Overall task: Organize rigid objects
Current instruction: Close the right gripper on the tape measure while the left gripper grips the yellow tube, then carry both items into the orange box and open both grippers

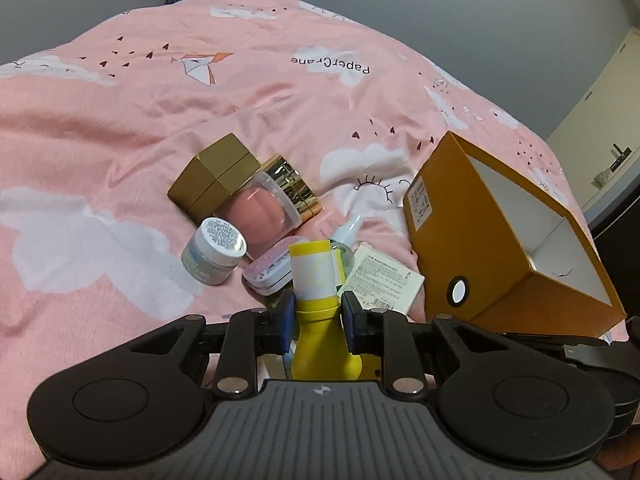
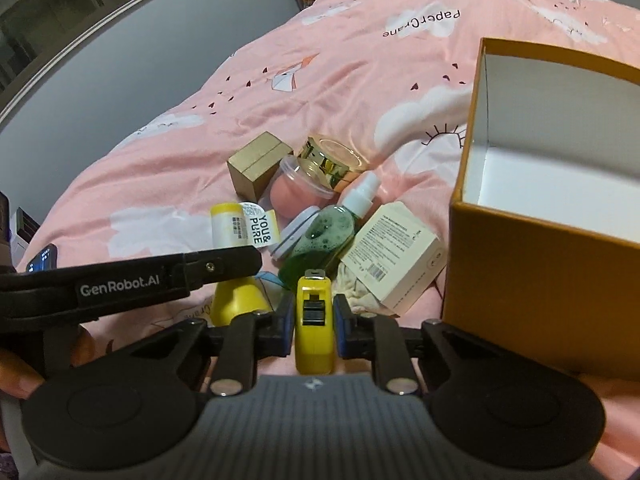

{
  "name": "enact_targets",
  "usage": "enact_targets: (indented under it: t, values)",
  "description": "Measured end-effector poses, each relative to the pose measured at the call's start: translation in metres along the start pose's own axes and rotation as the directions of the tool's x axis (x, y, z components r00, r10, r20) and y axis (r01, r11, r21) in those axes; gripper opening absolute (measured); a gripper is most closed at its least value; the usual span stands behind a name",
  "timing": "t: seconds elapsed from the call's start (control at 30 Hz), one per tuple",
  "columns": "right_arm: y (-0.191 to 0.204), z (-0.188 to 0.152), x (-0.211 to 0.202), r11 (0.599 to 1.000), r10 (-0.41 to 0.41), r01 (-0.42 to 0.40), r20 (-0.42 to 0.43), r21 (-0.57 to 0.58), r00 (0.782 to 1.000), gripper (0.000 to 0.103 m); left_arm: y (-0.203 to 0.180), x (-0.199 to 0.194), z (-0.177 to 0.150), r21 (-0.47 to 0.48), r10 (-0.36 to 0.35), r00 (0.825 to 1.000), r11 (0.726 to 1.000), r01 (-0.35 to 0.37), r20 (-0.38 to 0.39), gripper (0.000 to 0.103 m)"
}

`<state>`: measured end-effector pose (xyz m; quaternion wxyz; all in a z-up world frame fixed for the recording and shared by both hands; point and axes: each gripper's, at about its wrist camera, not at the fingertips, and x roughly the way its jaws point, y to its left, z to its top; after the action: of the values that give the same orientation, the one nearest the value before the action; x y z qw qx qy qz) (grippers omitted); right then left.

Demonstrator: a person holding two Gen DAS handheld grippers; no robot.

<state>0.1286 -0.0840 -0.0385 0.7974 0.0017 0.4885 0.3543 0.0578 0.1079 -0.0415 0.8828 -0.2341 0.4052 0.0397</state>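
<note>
Tools above pink bedspread

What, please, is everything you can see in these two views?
Bottle: one, yellow, held in left gripper.
Yellow case: one, held in right gripper.
Box: one, orange, white inside, open, right of the pile.
Gold box: one, back of pile.
Gold-lidded jar: one, on its side, beside gold box.
Clear tub: one, pink content, mid-pile.
White jar: one, left of pile.
Tin: one, pinkish, behind bottle.
Spray bottle: one, green, lying down.
Carton: one, cream, by orange box.
Bedcover: one, pink.
Phone: one, far left.
Left gripper: shut.
Right gripper: shut.
</note>
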Motion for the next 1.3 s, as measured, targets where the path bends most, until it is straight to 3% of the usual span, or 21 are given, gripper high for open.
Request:
enact_targets:
  t: [0.3,0.43,0.53,0.73,0.93,1.1,1.2,1.3]
  values:
    - [0.004,-0.009,0.005,0.997,-0.077,0.075,-0.067,-0.031,0.995,0.019,0.001,0.005,-0.011,0.006,0.001,0.999,1.0,0.0,-0.048,0.027]
    - [0.002,-0.009,0.018,0.992,-0.119,0.116,-0.073,-0.048,0.99,0.031,0.003,0.006,-0.012,-0.002,0.004,0.999,1.0,-0.004,-0.05,0.027]
    - [0.001,-0.009,0.022,0.991,-0.124,0.121,-0.069,-0.049,0.99,0.026,0.003,0.005,-0.012,-0.006,0.0,0.999,1.0,0.0,-0.044,0.027]
    - [0.007,-0.006,-0.001,0.995,-0.084,0.083,-0.007,-0.061,0.996,0.02,-0.012,-0.009,-0.004,0.051,0.001,1.0,0.999,-0.002,0.02,0.027]
    - [0.011,0.009,-0.05,0.99,-0.075,0.088,0.124,-0.107,0.989,0.02,-0.042,-0.029,0.018,0.132,-0.042,0.996,0.991,0.031,0.085,0.027]
    - [0.008,0.027,-0.099,0.982,-0.096,0.136,0.268,-0.134,0.959,0.02,-0.078,-0.042,0.043,0.197,-0.12,0.982,0.976,0.089,0.149,0.027]
    - [-0.005,0.04,-0.124,0.972,-0.16,0.207,0.336,-0.109,0.928,0.02,-0.104,-0.042,0.057,0.246,-0.18,0.968,0.96,0.135,0.174,0.027]
    - [-0.025,0.053,-0.135,0.956,-0.247,0.287,0.358,-0.062,0.9,0.02,-0.129,-0.029,0.07,0.277,-0.232,0.961,0.943,0.184,0.153,0.027]
